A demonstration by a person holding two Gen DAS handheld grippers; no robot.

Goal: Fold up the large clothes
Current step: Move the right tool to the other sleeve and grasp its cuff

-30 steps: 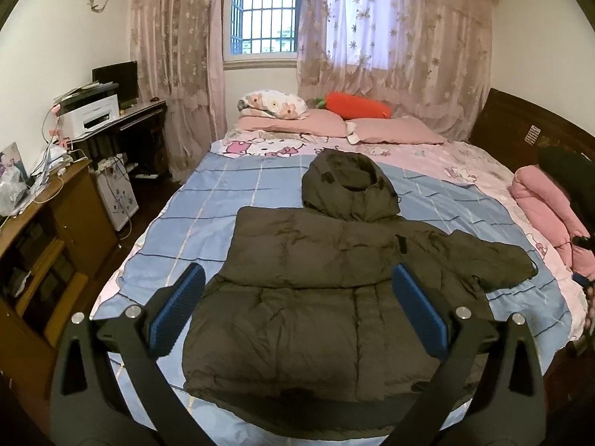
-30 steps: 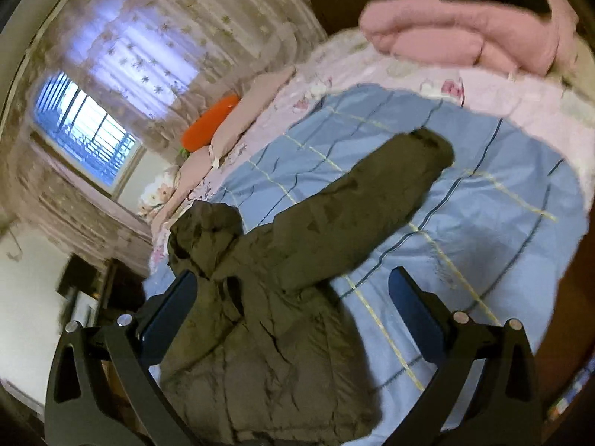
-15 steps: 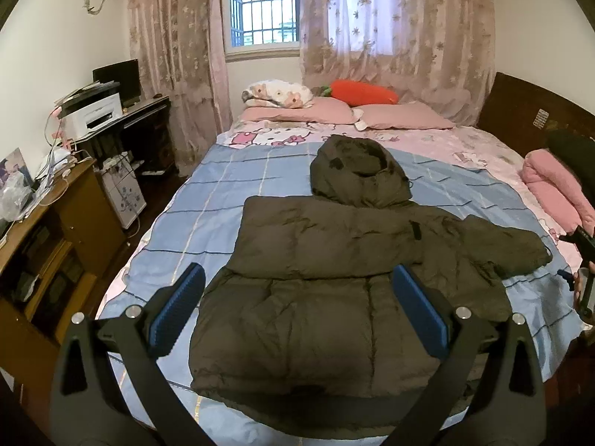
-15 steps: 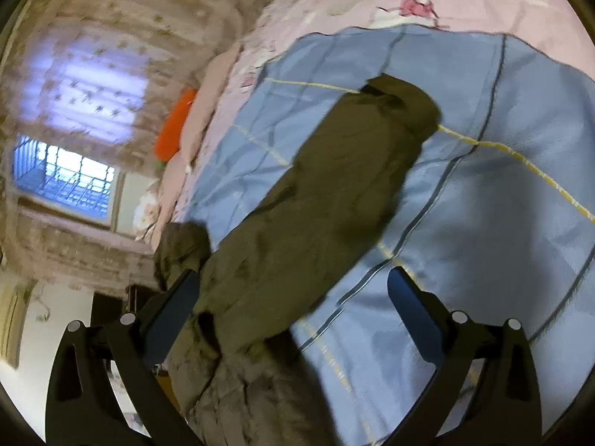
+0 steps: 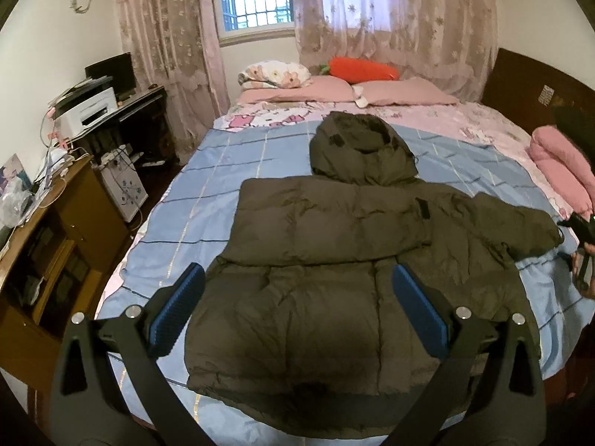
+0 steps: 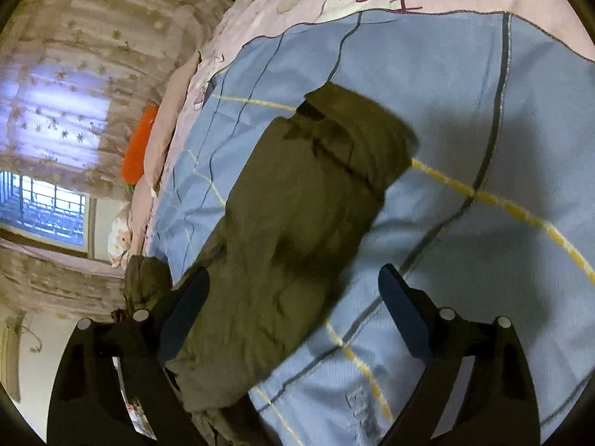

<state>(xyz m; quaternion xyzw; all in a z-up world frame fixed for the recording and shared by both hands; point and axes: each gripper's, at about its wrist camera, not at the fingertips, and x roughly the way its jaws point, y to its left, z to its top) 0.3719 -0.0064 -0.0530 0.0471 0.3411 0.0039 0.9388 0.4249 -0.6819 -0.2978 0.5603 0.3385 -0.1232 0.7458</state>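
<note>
A dark olive hooded puffer jacket (image 5: 334, 260) lies flat on the blue checked bedspread (image 5: 193, 200), hood toward the pillows. One sleeve is folded across its chest; the other sleeve (image 5: 520, 226) sticks out to the right. My left gripper (image 5: 297, 290) is open and empty, held above the jacket's hem. My right gripper (image 6: 293, 286) is open and empty, low over that outstretched sleeve (image 6: 297, 215), near the cuff (image 6: 364, 137). It also shows at the right edge of the left wrist view (image 5: 582, 245).
Pink pillows (image 5: 401, 91) and an orange carrot cushion (image 5: 360, 68) lie at the head of the bed. A folded pink quilt (image 5: 561, 163) sits on the right side. A wooden cabinet (image 5: 48, 230) and a desk with a printer (image 5: 89, 111) stand left of the bed.
My right gripper has come down and closer to the outstretched sleeve, which now fills its view. My left gripper has shifted slightly forward over the jacket.
</note>
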